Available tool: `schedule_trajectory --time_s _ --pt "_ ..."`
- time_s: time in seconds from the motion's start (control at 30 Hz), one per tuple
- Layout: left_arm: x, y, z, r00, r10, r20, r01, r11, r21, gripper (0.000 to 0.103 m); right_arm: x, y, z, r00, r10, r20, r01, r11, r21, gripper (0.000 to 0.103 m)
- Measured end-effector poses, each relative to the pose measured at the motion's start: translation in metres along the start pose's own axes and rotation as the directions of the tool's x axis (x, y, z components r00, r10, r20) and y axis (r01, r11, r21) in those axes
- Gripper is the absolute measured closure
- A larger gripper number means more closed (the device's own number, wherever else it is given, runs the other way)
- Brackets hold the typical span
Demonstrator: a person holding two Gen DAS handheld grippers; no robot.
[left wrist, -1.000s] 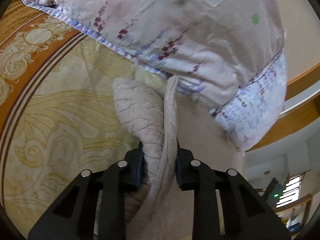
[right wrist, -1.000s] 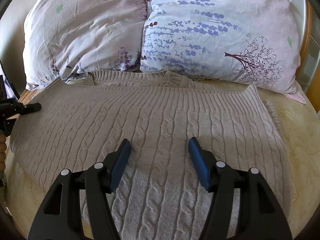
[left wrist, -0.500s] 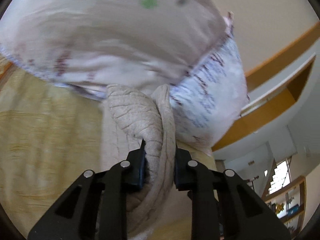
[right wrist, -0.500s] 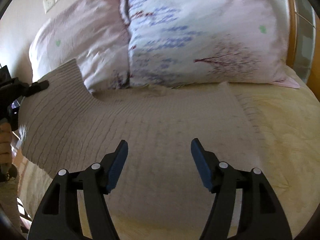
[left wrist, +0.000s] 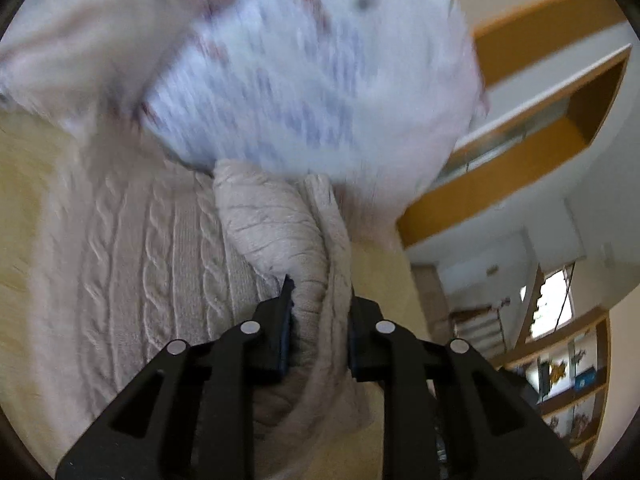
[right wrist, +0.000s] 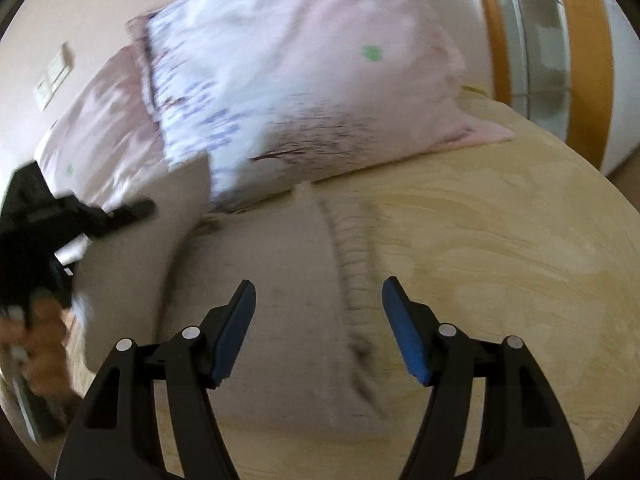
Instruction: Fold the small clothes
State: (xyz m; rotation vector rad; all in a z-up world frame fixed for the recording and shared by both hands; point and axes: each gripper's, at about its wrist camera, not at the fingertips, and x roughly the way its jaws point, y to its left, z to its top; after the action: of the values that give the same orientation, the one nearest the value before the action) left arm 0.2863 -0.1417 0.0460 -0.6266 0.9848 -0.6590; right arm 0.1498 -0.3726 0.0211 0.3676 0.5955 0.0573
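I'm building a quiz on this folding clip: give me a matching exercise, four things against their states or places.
Things:
1. left black two-finger gripper
2. right blue-padded gripper
3. beige cable-knit sweater
4. pink and blue floral pillows

States:
a. open, holding nothing
b. lying on the yellow patterned bedspread
c. shut on a bunch of knit
d. propped behind the sweater

Pairs: 1-c, 2-a, 3-b, 4-d

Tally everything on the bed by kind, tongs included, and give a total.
Sweaters: 1, the beige cable-knit sweater, pinched at one edge.
Pillows: 2, the floral pillow and the pink pillow beside it.
Tongs: 2, the left tongs shut on the sweater, the right tongs open above it.
Total: 5
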Motion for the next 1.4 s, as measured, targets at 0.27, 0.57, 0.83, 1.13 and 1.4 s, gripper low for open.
schedule_trajectory --time_s 0.27,0.57,0.83,1.13,1.4 --pt "-0.026 -0.010 -0.008 0.989 -0.146 0.000 0.145 0.986 0.078 0.037 -0.013 -0.022 0.015 0.991 0.131 -0.003 -0.130 0.987 0.093 0.036" --pt "-0.092 0.050 -0.012 0.971 0.187 0.151 -0.204 0.973 0.106 0.028 0.045 0.000 0.031 0.852 0.466 -0.239 -0.394 0.871 0.292 0.036" --pt "-0.071 0.085 -0.014 0.984 0.177 0.034 -0.178 0.983 0.040 0.028 0.086 0.009 0.019 0.813 0.482 -0.325 -0.369 0.860 0.353 0.046" --pt "-0.054 0.089 -0.025 0.991 0.126 -0.039 -0.125 0.992 0.032 0.026 0.116 0.009 0.040 0.845 0.454 -0.283 -0.335 0.861 0.382 0.070" --pt "-0.061 0.093 -0.024 0.993 0.111 -0.040 -0.111 0.994 0.001 0.022 0.047 0.078 0.048 0.961 0.265 -0.075 -0.274 0.947 -0.166 0.087"
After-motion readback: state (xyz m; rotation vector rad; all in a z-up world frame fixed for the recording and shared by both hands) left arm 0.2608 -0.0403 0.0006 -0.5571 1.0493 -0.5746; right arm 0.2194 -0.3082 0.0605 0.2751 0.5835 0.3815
